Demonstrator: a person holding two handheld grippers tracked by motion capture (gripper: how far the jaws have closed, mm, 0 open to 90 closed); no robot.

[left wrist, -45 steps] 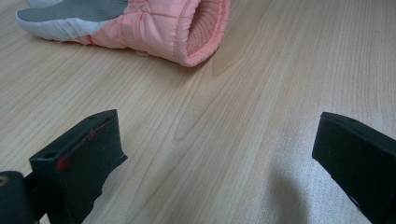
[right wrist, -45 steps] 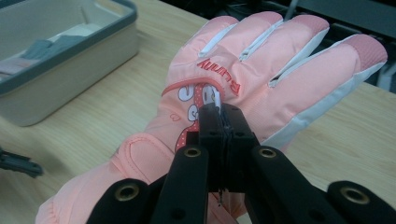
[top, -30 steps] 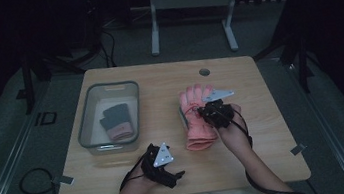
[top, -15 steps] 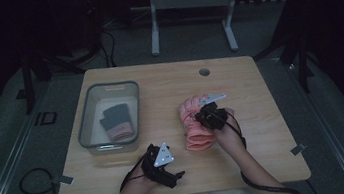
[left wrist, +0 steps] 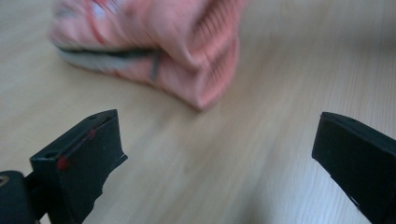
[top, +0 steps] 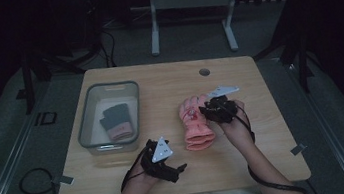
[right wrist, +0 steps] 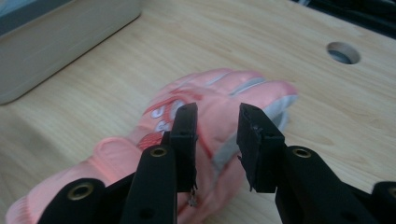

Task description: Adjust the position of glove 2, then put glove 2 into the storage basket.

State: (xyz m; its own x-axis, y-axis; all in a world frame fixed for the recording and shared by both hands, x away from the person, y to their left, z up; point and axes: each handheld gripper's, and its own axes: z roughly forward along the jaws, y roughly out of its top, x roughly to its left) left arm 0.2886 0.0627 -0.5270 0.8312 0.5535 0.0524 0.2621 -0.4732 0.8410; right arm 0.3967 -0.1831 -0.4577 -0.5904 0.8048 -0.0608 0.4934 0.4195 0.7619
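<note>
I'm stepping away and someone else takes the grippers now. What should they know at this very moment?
Left gripper: open, holding nothing, near the table's front edge.
Right gripper: jaws partly apart over the pink glove, not clamped on it.
The pink glove lies mid-table. A grey glove with a pink cuff lies in the clear bin on the left.
Likely left: grip the pink glove and put it in the bin too.

Soft ribbed pink cloth glove (right wrist: 219,121) on matt pale wood-grain table (top: 265,130).
</note>
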